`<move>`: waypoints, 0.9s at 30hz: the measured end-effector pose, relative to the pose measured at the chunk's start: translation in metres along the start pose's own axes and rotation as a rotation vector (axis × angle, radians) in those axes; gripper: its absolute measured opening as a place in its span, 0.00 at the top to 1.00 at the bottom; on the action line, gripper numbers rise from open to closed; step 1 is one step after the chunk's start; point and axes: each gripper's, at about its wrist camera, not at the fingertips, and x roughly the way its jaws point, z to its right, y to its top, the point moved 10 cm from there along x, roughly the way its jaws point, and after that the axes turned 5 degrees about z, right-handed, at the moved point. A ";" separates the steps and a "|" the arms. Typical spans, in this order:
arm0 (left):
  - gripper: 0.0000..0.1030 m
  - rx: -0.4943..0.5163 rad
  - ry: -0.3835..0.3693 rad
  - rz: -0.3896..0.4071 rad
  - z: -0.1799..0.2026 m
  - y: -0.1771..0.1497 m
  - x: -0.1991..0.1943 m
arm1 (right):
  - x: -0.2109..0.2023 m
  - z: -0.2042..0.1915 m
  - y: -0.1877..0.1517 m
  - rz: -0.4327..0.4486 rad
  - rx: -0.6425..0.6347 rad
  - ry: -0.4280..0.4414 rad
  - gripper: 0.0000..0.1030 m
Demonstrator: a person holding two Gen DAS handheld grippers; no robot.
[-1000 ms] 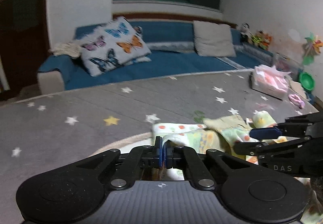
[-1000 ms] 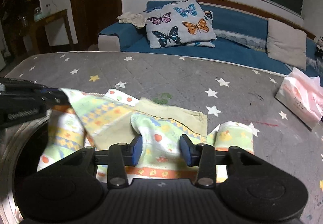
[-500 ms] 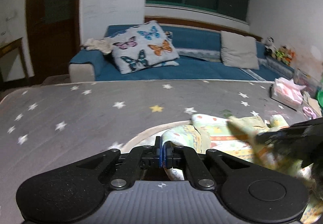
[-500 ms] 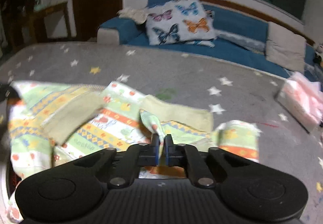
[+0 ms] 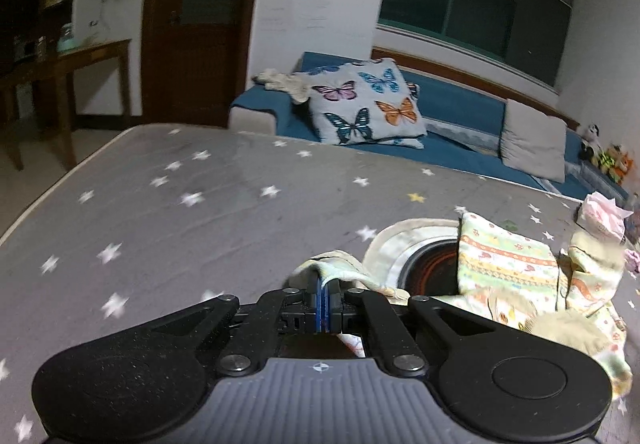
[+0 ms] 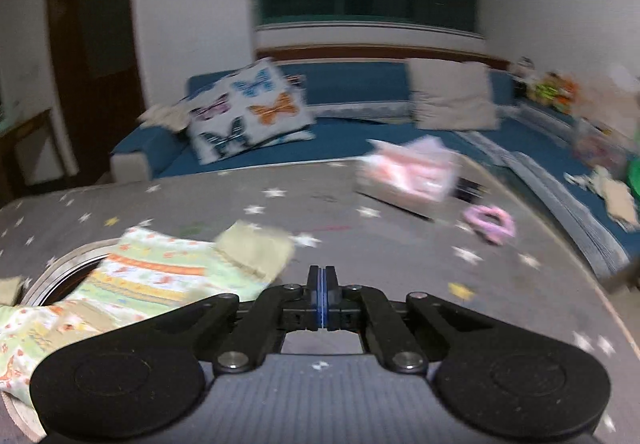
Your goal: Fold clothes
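Left hand-held gripper (image 5: 325, 290): jaws pinched right together on a corner of the garment (image 5: 508, 272), cloth bunched over the blue pads.

Right hand-held gripper (image 6: 321, 296): jaws pressed together too, but whether any cloth is caught between them cannot be told; the view is blurred and the pads show no fabric on top.

Garment: a small patterned piece, green, yellow and orange bands with a plain cuff (image 6: 254, 246), lying partly lifted over the round rug (image 5: 404, 244) on the star-print bed (image 5: 200, 212).

Landmark, the round rug: the garment drapes across its far and right side; the left grip sits at its near left edge.

Key relation: from the left grip the garment runs off to the right; from the right hand-held gripper it lies to the left. So its long axis stretches side to side between the two.

Nearer hand: left, since it has the corner.

Judgement: looks like a spread before the fold, and the next move likely depends on keeping that span taut and level.

Risk: the loose end could sag and crumple.
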 end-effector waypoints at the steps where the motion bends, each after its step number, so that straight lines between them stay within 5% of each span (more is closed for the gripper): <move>1: 0.99 -0.010 0.009 -0.004 -0.005 -0.003 -0.005 | -0.007 0.010 -0.004 -0.007 0.020 -0.008 1.00; 6: 0.99 -0.023 0.043 -0.020 -0.026 -0.021 -0.029 | -0.022 0.020 -0.024 -0.050 0.065 0.027 0.97; 12: 0.99 -0.041 0.075 -0.056 -0.040 -0.039 -0.037 | 0.013 -0.027 -0.028 -0.108 0.114 0.190 0.92; 15: 0.99 -0.045 0.087 -0.062 -0.044 -0.041 -0.039 | 0.035 -0.054 -0.032 -0.146 0.132 0.249 0.82; 18: 0.98 -0.043 0.097 -0.069 -0.046 -0.045 -0.039 | 0.062 -0.069 -0.036 -0.175 0.132 0.248 0.63; 27: 0.98 -0.045 0.123 -0.117 -0.054 -0.057 -0.029 | 0.121 -0.070 -0.041 -0.223 0.247 0.236 0.64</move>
